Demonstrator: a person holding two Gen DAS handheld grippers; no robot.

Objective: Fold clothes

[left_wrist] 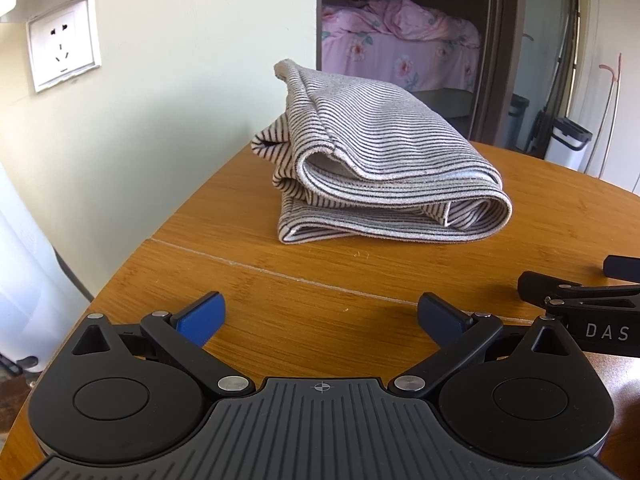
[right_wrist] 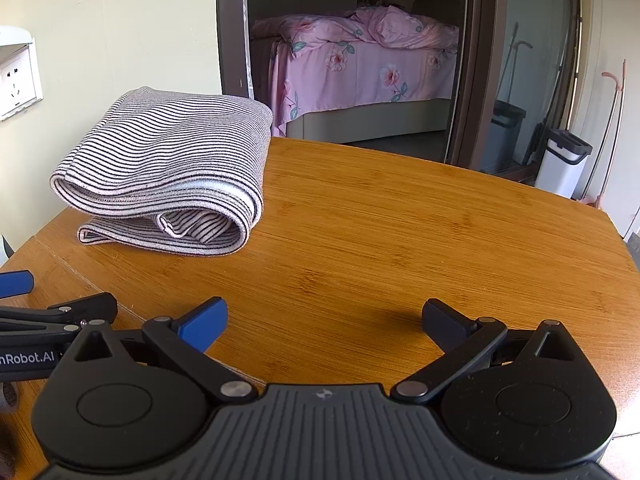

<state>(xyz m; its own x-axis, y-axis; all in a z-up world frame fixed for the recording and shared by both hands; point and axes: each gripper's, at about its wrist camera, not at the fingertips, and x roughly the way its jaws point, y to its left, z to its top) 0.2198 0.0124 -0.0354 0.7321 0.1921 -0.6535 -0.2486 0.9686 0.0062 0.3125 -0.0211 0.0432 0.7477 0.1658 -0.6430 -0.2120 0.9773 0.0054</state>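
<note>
A striped black-and-white garment [left_wrist: 372, 164] lies folded in a thick bundle on the wooden table [left_wrist: 320, 280], near the far left edge by the wall. It also shows in the right wrist view [right_wrist: 172, 172]. My left gripper [left_wrist: 320, 316] is open and empty, low over the table, well short of the garment. My right gripper [right_wrist: 324, 320] is open and empty, to the right of the left one and level with it. The right gripper's side shows in the left wrist view [left_wrist: 580, 292]; the left gripper's side shows in the right wrist view [right_wrist: 60, 312].
A seam [left_wrist: 280, 274] runs across the table in front of the garment. The wall with a socket [left_wrist: 64, 48] is close on the left. A doorway shows a bed with pink bedding [right_wrist: 360, 64]. A white bin [right_wrist: 564, 160] stands beyond the table's far right edge.
</note>
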